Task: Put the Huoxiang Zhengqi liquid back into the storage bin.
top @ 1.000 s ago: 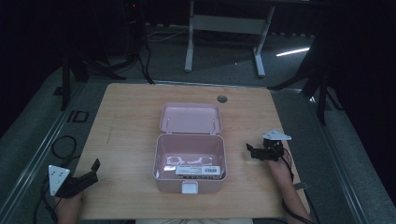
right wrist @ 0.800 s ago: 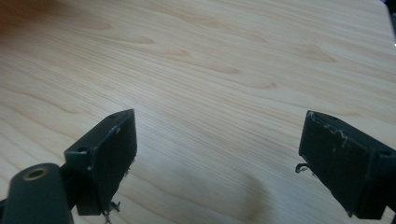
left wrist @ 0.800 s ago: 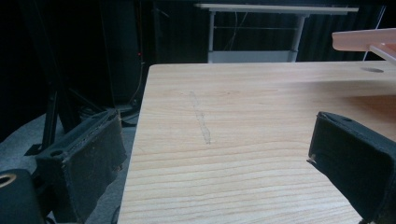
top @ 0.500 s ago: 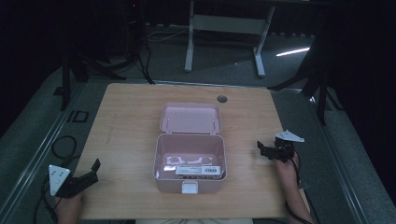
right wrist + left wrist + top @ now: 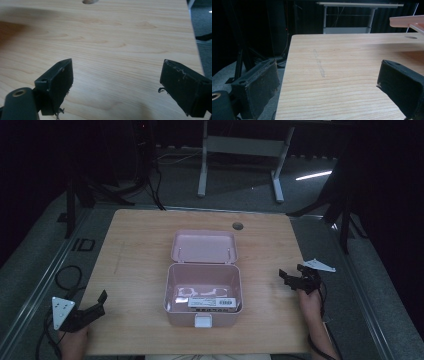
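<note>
An open pale pink plastic box [image 5: 203, 290] sits mid-table on the light wooden table [image 5: 140, 245]. The left gripper [image 5: 95, 306] and right gripper [image 5: 292, 276] rest well apart from it, jaws spread wide, holding nothing.

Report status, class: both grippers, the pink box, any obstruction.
Left gripper open, empty, near table's left edge. Right gripper open, empty, right of box. Pink box open, lid up, packet inside. Nothing between grippers and box.

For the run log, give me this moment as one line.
pink box: lid open, items inside | left gripper: open, empty | right gripper: open, empty
</note>
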